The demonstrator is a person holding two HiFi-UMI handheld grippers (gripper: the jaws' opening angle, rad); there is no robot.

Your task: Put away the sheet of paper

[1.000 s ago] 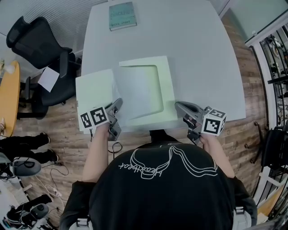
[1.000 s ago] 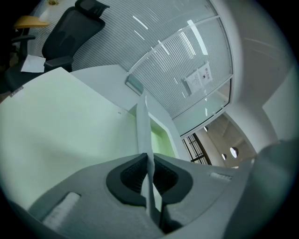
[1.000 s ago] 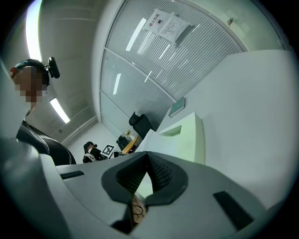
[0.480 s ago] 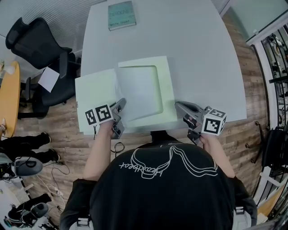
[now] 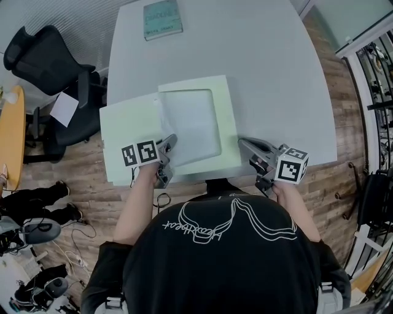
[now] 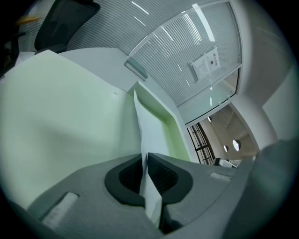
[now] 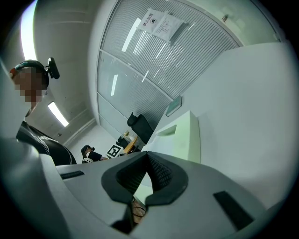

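Note:
A pale green folder (image 5: pixel 130 132) lies open at the near edge of the white table (image 5: pixel 276 73); its right half holds a shallow tray (image 5: pixel 228 126). A white sheet of paper (image 5: pixel 189 119) lies over that tray. My left gripper (image 5: pixel 168 143) is shut on the sheet's near left corner. In the left gripper view the sheet (image 6: pixel 150 133) stands on edge between the closed pads (image 6: pixel 161 175), with the green flap (image 6: pixel 65 107) to its left. My right gripper (image 5: pixel 246 145) is shut on nothing just right of the folder's near corner; the folder (image 7: pixel 187 135) shows beyond its jaws.
A teal book (image 5: pixel 163 18) lies at the table's far edge. A black office chair (image 5: pixel 55 73) with a loose paper (image 5: pixel 64 108) on its seat stands to the left, near an orange table (image 5: pixel 12 135). A person's legs (image 5: pixel 37 205) and cables are on the floor.
My left gripper has moved right and slightly away from me, drawing the sheet further over the tray. The right gripper has stayed in place.

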